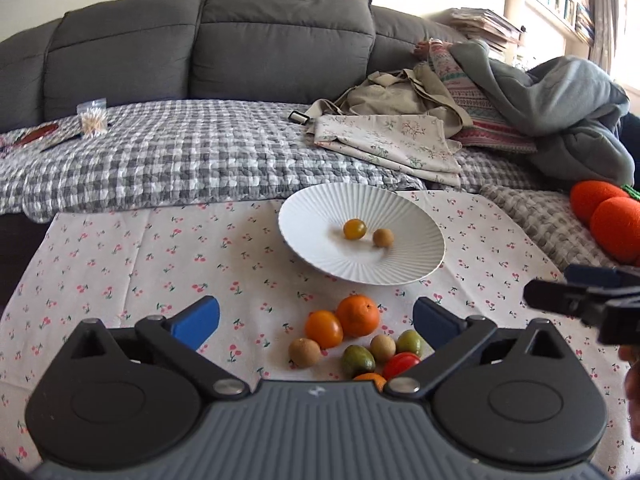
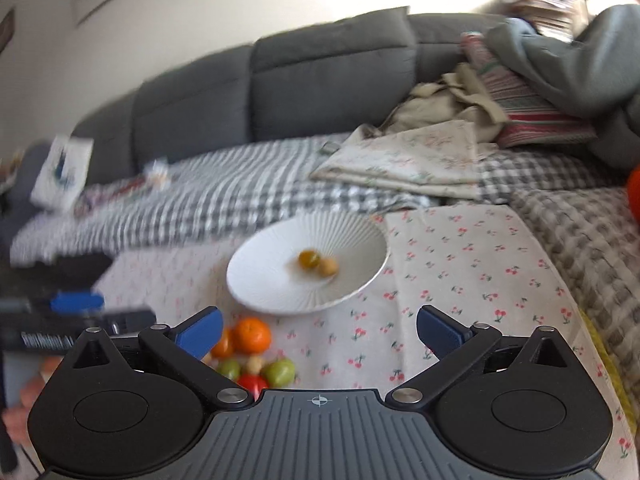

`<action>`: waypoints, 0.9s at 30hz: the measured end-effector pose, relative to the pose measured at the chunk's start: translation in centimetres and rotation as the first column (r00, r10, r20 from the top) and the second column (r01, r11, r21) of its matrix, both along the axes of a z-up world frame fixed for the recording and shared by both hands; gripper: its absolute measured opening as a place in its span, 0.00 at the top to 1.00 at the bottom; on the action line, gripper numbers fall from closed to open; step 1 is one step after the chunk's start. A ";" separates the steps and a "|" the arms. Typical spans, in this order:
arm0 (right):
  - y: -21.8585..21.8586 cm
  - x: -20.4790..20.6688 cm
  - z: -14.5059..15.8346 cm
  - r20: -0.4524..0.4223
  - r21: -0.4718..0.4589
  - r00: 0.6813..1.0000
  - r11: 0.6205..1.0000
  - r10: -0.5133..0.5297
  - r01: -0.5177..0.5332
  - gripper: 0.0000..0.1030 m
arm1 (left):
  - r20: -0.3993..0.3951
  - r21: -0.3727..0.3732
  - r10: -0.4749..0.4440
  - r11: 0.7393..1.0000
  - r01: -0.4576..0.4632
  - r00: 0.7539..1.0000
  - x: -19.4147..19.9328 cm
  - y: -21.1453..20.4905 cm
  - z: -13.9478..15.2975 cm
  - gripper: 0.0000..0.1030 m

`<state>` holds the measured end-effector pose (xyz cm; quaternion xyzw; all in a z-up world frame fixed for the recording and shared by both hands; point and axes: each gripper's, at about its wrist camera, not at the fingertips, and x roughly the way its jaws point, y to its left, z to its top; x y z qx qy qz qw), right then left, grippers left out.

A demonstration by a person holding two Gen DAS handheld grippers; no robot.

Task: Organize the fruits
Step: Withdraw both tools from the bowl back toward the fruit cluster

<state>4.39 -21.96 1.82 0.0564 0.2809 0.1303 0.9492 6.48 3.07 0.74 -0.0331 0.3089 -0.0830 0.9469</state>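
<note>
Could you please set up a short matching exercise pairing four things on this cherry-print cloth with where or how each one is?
Things:
1. yellow tomato
2. mandarin
3. red tomato
4. left gripper

Places or states:
A. on the cloth, just in front of the white plate's near rim
B. jaws wide open, nothing between the pads
C. inside the white plate, beside a small brown fruit
D. at the near edge of the fruit cluster, close to the gripper body

Pairs: 1-C, 2-A, 3-D, 4-B
</note>
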 end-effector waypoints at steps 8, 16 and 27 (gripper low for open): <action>1.6 -1.2 0.2 0.042 -0.007 0.999 1.000 0.023 -0.022 0.00 | -0.084 -0.030 0.037 0.999 -0.040 0.996 0.9 2.3 -1.8 0.01; 1.3 -0.7 -0.2 -0.019 0.021 0.999 0.999 0.040 -0.040 0.00 | -0.177 -0.041 0.067 0.996 -0.075 0.982 1.5 2.5 -3.8 0.01; 0.5 0.4 -2.0 -0.140 0.074 0.990 0.997 0.017 -0.006 0.02 | -0.201 0.040 -0.147 0.987 0.158 0.969 0.6 -3.1 -5.6 0.10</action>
